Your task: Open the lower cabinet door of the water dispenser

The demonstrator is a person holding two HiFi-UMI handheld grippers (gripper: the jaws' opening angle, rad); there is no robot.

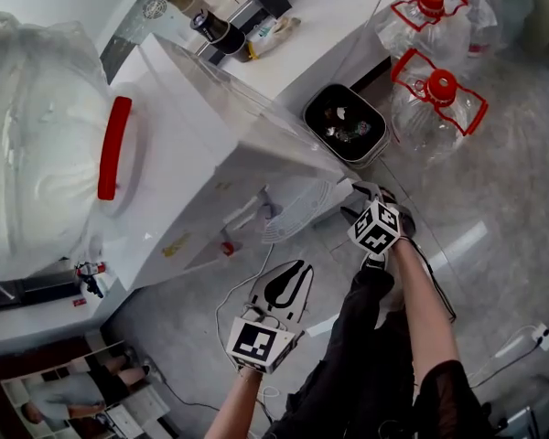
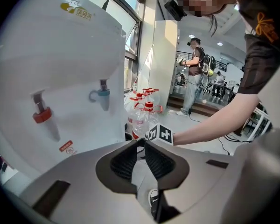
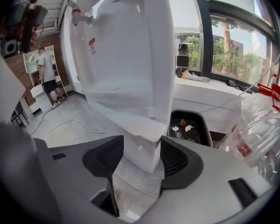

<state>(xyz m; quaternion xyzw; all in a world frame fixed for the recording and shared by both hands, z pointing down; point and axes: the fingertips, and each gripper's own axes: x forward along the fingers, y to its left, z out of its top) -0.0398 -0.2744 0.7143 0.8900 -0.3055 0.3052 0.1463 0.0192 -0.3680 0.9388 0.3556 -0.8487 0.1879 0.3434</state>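
Evidently little is done yet: low on the front of the water dispenser (image 1: pixel 192 126), the right hand-held gripper (image 3: pixel 139 158), released, straddles a white edge, likely the lower cabinet door (image 3: pixel 141 136), while the left hand-held gripper (image 2: pixel 141 146) hangs clenched and empty.

Smooth, glossy white plastic is being shown by the water dispenser (image 1: pixel 192 126). Light is being reflected by the polished grey floor (image 1: pixel 503 190). Clear, shiny plastic is being shown by the bottles (image 1: pixel 436 108).
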